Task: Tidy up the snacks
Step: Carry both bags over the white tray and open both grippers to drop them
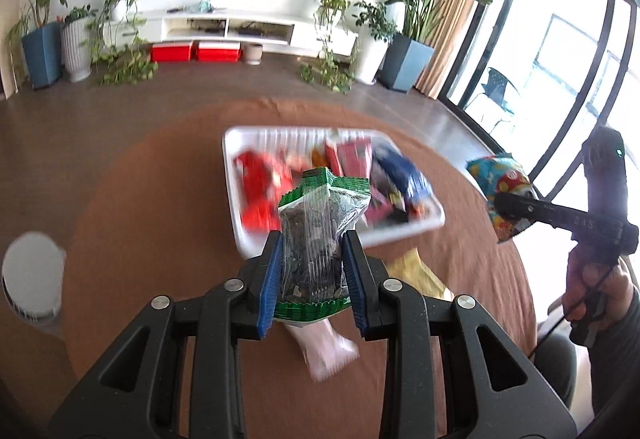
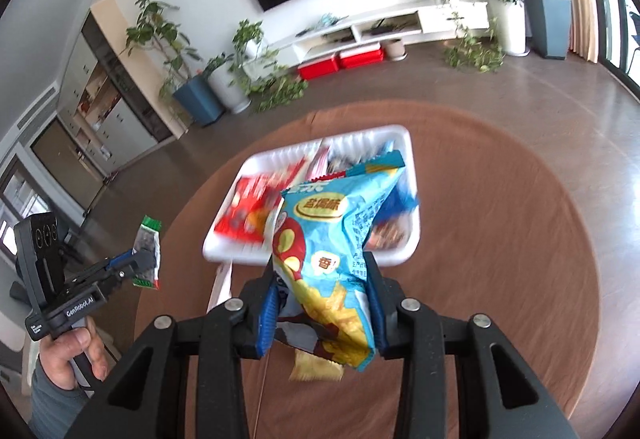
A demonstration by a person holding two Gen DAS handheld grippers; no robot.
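Carry step, both tools loaded: the left gripper (image 1: pixel 312 279) is clenched on a clear green-edged seed packet (image 1: pixel 320 231), and the right gripper (image 2: pixel 322 303) is clamped on a light blue chip bag (image 2: pixel 336 263). Both packs hang in the air above the brown round table (image 1: pixel 160 199), short of the white tray (image 1: pixel 256 243), which already holds a jumble of red, blue and orange snack packs. The seed packet's long axis runs straight out along the fingers, sealed green top pointing away toward the tray, bottom seam back between the jaws; the pads pinch its lower half from both sides. The chip bag is also held lengthwise, top edge pointing forward and slightly right toward the tray, crumpled at the waist where the pads squeeze it, tail end drooping below the jaws. Two packs lie on the table: a yellow one (image 2: pixel 316 369) and a pale pink one (image 1: pixel 326 347). Next move likely: bring each pack over a free spot in the tray, lower, then let go; the tray looks crowded, so placement needs a gap. Tray contents blurred, brands unreadable.
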